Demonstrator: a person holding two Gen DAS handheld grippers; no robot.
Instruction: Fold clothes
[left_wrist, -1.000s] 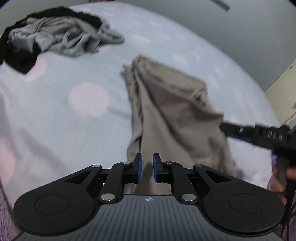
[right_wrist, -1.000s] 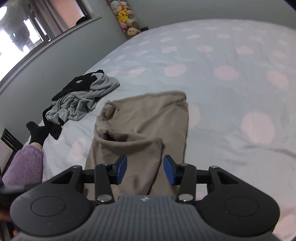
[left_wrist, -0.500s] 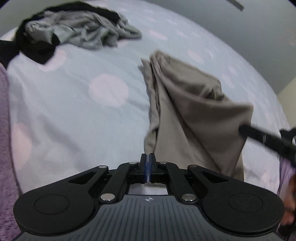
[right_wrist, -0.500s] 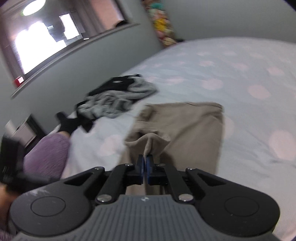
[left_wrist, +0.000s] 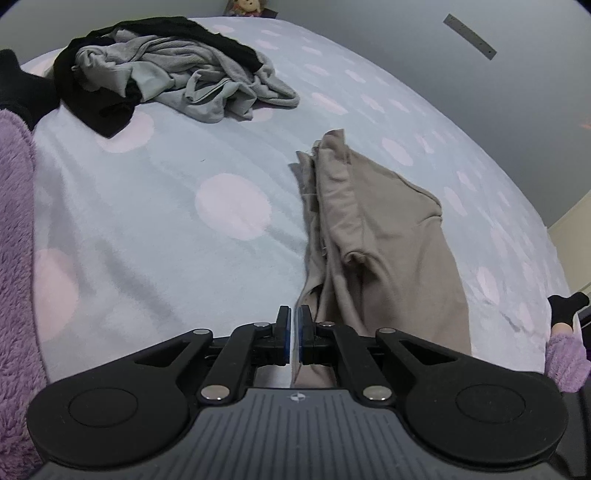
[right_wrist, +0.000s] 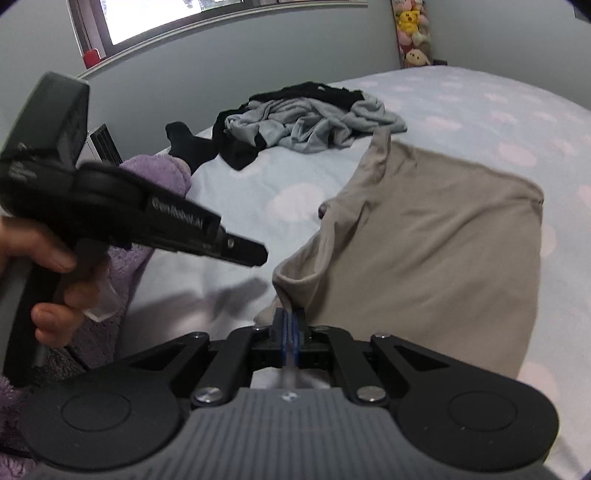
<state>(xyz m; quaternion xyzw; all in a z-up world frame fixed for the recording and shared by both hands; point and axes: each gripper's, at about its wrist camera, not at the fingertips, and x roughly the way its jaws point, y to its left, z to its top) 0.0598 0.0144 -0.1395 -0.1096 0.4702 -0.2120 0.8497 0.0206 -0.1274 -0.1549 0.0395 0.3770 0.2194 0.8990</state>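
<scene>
Softly creased taupe garment (right_wrist: 424, 240); matte right hand-held gripper (right_wrist: 290, 328)

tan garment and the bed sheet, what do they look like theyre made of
Tan garment: looks like a thin, matte knit, probably cotton jersey; it drapes limply and creases softly where the right gripper pinches it. Bed sheet: smooth, matte woven or brushed fabric, pale blue with printed pink dots, lying in shallow wrinkles.

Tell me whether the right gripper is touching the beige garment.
Touching. The right wrist view shows the right gripper shut on a bunched edge of the beige garment, cloth pinched between its pads.
</scene>
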